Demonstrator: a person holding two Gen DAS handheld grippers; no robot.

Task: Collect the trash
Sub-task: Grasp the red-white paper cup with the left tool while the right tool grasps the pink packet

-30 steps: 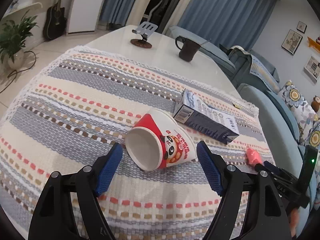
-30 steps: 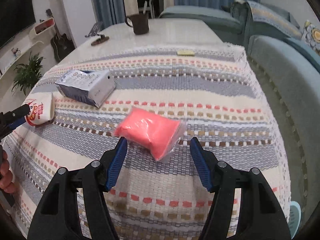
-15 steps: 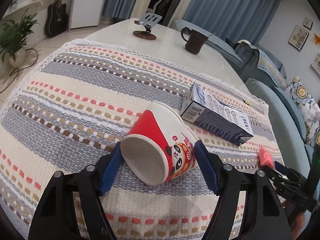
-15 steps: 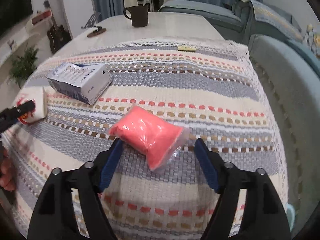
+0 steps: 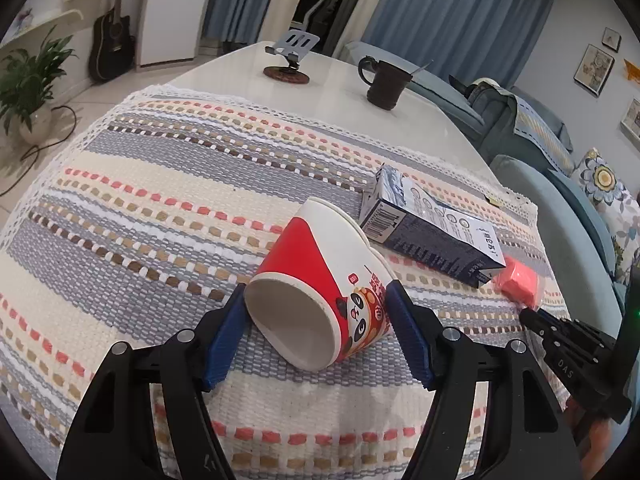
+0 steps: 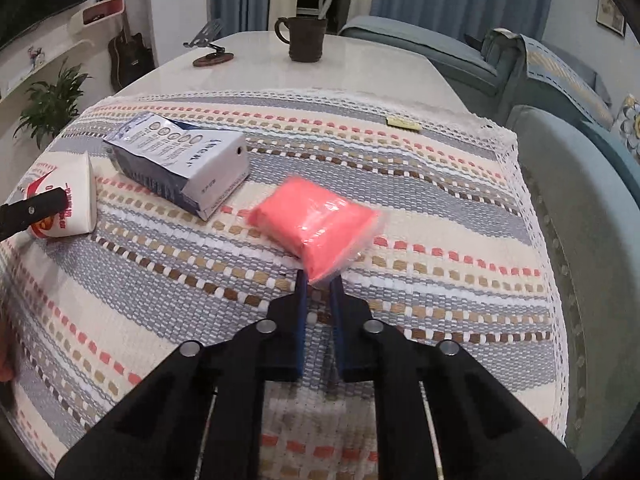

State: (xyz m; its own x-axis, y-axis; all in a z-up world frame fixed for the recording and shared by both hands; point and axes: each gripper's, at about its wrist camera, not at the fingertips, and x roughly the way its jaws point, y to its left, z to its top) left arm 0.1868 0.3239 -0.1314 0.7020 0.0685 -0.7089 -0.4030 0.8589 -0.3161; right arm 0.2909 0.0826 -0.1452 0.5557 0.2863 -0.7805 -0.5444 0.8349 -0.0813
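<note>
A red and white paper cup [image 5: 320, 292] with a panda print lies on its side on the striped cloth. My left gripper [image 5: 316, 312] is shut on the cup, one blue pad on each side of it. A blue and white carton [image 5: 432, 232] lies just behind the cup. My right gripper [image 6: 318, 280] is shut on the near edge of a pink plastic packet [image 6: 312, 220]. The packet [image 5: 520, 280] and the right gripper's tip show at the right in the left wrist view. The cup [image 6: 68, 200] and carton [image 6: 180, 160] show at the left in the right wrist view.
The striped cloth [image 5: 160, 200] covers the near half of a white table [image 5: 328, 92]. A dark mug [image 5: 384, 84] and a phone stand [image 5: 288, 60] stand on the far part. Blue-green sofas [image 6: 580, 200] run along the right side. A small yellow tag [image 6: 404, 122] lies near the cloth's far edge.
Both grippers moved forward and closed. The left one closed on the paper cup. The right one closed on the near edge of the pink packet.
</note>
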